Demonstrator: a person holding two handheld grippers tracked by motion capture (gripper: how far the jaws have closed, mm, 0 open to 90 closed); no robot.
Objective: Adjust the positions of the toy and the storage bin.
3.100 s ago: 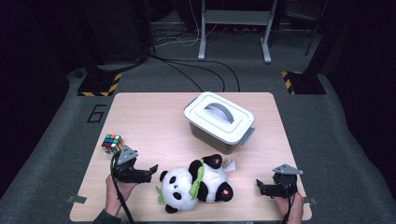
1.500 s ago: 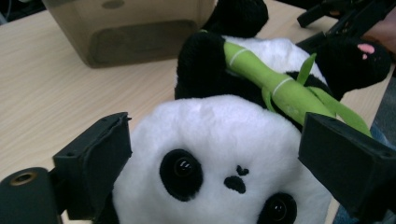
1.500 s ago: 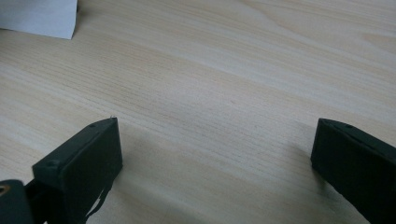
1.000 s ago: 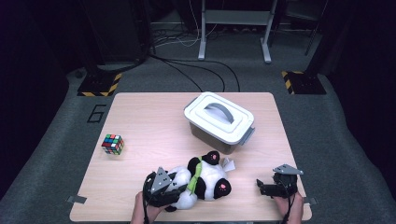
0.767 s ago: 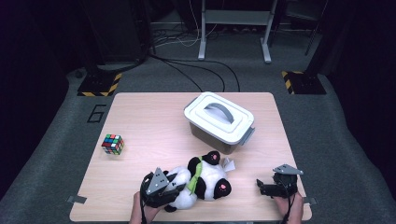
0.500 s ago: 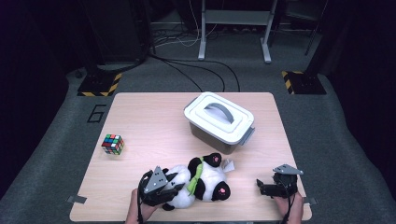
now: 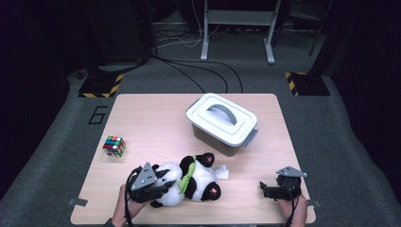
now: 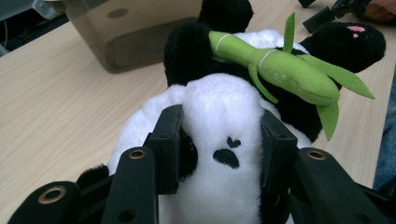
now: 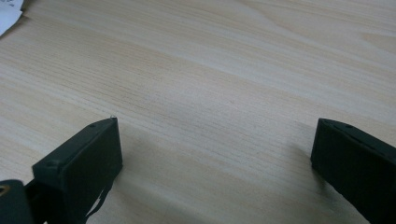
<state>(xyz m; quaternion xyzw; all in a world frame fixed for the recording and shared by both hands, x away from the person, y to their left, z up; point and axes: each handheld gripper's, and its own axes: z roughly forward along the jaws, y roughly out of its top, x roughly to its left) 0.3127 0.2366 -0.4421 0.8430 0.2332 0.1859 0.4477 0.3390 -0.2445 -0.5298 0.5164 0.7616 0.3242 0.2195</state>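
While left gripper point(image 8: 219, 154) clamps panda plush point(image 7: 189, 182) by white head, jaws just closed onto it, toy sits lower centre of frame, near lidded bin point(image 7: 222, 123). Right gripper point(image 7: 269, 190): wide open, empty, parked lower right on table point(image 7: 156, 118), leaving it free.

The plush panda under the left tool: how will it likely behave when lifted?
Likely soft: the plush panda bulges between the left tool where its pads press the head. Probably light for its size, being stuffed fabric. Held by the head alone, its body and limbs may droop; slipping seems unlikely on fuzzy fabric.
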